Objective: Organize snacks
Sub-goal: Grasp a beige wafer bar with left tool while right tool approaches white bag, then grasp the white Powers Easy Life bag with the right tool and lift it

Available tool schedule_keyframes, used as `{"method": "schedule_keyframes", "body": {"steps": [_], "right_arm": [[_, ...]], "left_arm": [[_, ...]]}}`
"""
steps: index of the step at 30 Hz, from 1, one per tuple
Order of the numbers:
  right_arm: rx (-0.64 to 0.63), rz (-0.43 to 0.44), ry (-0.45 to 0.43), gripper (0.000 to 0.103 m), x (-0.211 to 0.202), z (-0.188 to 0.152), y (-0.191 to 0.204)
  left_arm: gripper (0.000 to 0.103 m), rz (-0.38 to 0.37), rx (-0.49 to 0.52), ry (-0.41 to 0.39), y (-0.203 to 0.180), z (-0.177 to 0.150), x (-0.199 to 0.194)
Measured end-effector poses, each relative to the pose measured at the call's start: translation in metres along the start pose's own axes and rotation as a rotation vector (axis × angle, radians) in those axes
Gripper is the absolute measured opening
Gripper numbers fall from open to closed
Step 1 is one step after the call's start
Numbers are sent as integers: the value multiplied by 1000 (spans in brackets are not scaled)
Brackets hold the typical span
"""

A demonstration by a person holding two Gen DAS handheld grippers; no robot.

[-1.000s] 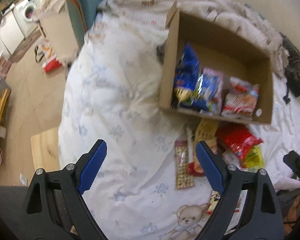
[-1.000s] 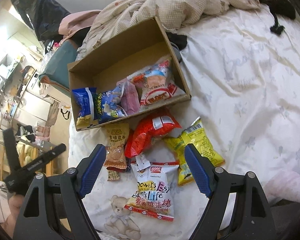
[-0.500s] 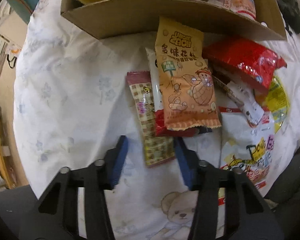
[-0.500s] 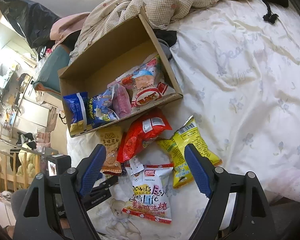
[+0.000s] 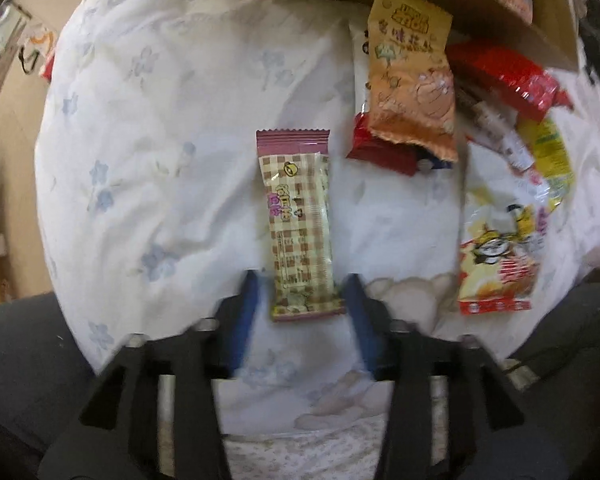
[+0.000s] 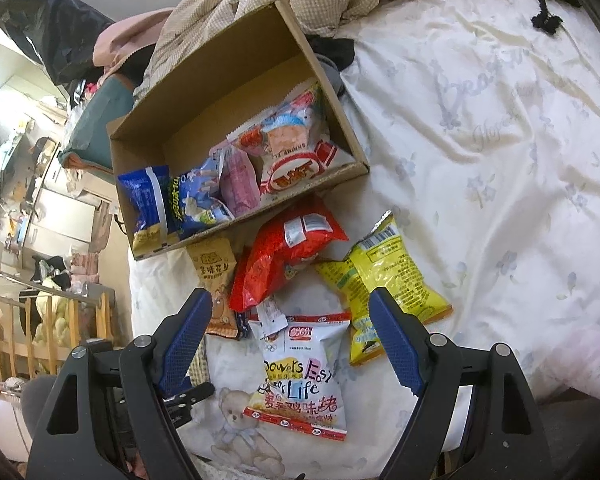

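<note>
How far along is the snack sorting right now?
Done: several packets sit in the brown cardboard box. In hand: the left gripper, jaws just reopening, straddles the checkered snack bar without pinching it. Left: the red bag, yellow bag, white bag.

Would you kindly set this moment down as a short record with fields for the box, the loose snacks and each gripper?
surface: bed quilt
box: cardboard box, open, already holding several snack bags
loose snacks: checkered wafer pack, orange peanut bag, red bag, yellow bag, white chip bag
left gripper: jaws just opened, straddling the wafer pack's near end, not pressing it
right gripper: open, above the white chip bag
</note>
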State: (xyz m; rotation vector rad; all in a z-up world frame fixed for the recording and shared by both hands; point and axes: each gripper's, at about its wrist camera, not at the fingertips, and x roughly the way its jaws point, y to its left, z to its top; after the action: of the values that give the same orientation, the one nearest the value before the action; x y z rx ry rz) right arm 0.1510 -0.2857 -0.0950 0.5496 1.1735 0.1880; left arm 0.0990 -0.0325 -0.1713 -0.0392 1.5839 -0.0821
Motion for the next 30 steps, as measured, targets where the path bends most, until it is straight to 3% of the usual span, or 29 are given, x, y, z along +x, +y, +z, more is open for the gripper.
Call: {"method": "schedule_keyframes", "body": {"steps": [3, 8, 10, 12, 15, 19, 24, 30], "right_arm": [[-9, -3, 30, 83, 4, -4, 0], [31, 55, 174, 83, 22, -18, -6], [38, 27, 233, 83, 35, -27, -7], [53, 10, 304, 83, 51, -35, -7], [43, -42, 362, 83, 73, -48, -1], [-51, -190, 377, 83, 101, -56, 16], [-97, -238, 398, 90, 126, -64, 27], [-273, -323, 367, 73, 122, -80, 46]], "left_arm": [[52, 46, -9, -53, 1, 10, -4], [52, 44, -50, -75, 6, 32, 0], [44, 46, -41, -86, 8, 36, 0], [28, 40, -28, -84, 5, 39, -2], [26, 62, -3, -79, -10, 43, 5], [23, 72, 11, -70, -20, 49, 7], [22, 77, 21, -83, -26, 37, 5], [22, 66, 2, -106, -21, 35, -11]]}}
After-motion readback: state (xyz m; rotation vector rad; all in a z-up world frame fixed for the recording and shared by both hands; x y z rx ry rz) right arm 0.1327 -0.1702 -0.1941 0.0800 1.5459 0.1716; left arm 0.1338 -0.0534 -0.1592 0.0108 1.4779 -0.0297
